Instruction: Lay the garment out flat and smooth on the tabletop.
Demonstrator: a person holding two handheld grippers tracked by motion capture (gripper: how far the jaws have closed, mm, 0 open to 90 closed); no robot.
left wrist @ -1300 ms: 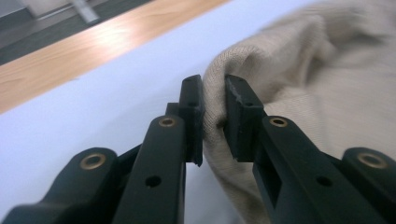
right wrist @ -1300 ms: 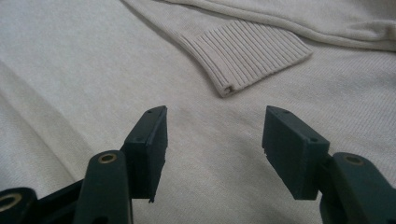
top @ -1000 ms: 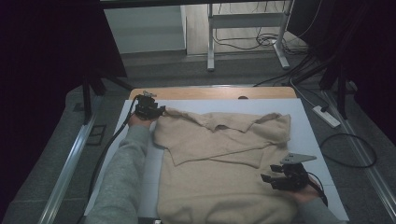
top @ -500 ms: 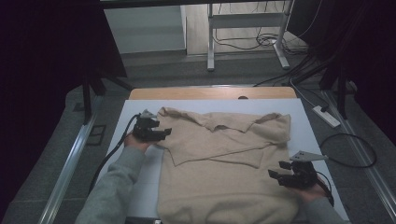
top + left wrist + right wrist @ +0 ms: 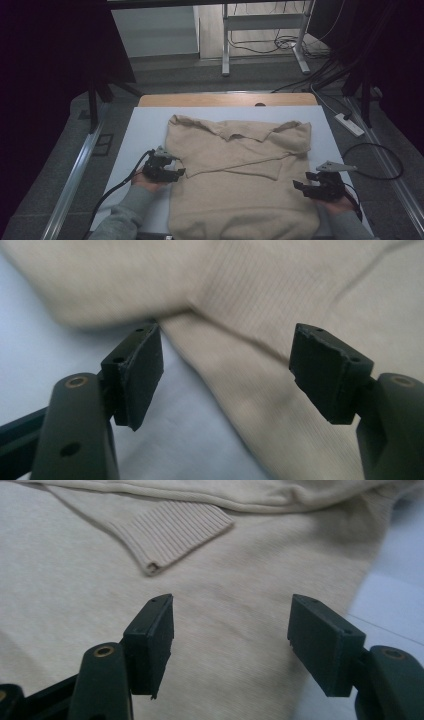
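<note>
Sweater, a beige knit one, lies flat on the white sheet that covers my table, collar toward the far edge and both sleeves folded across its chest. One ribbed cuff rests on the body of the sweater, ahead of my right claw's jaws in the right gripper view.

My left claw sits at the sweater's left edge, where the folded sleeve meets the body. Its jaws have just been opening and now stand wide; the sweater's edge runs between them, but neither pad presses on it.

My right claw hovers over the sweater's right edge, near the hem. Its jaws have also just been opening and stand wide over the fabric, gripping nothing.
</note>
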